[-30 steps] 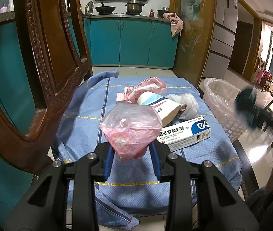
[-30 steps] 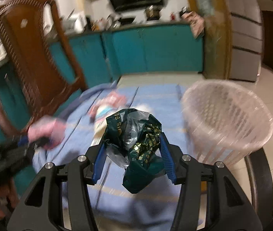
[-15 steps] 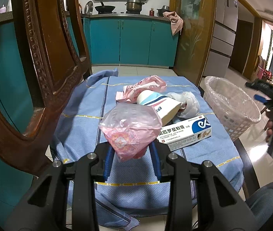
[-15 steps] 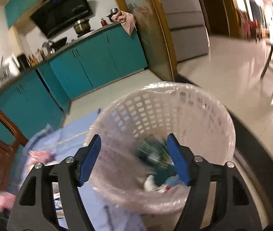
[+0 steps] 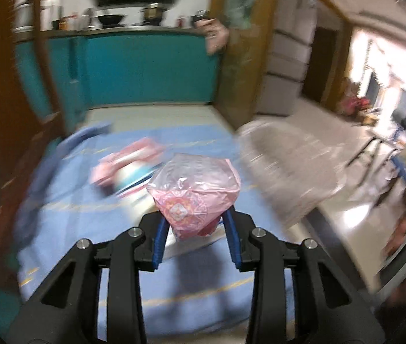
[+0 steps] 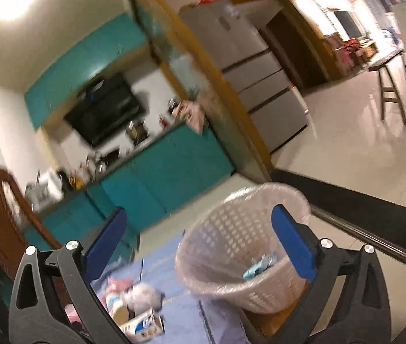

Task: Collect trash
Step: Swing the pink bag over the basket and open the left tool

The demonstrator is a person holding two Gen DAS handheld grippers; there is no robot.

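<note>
Pink crinkled plastic is what we are holding: the left gripper (image 5: 194, 226) is pinching a pink plastic bag (image 5: 194, 192) between its blue pads, jaws drawn in snug against its lower end, the rest bulging above them. We are carrying it over the blue tablecloth (image 5: 88, 229), and the white basket (image 6: 240, 246) is lying off to the bag's right, blurred in the left wrist view.

Our right gripper (image 6: 200, 243) is gaping wide with nothing between its jaws, tilted above the basket, which is lined with clear film and already containing some scraps (image 6: 257, 266).

So part of the job looks done, we judge. Left of the basket, on the cloth, we are seeing more to collect: a white and blue carton (image 6: 142, 325), a crumpled white wad (image 6: 145, 298) and a pink wrapper (image 5: 128, 163). The bag in our left jaws is not yet in.
</note>
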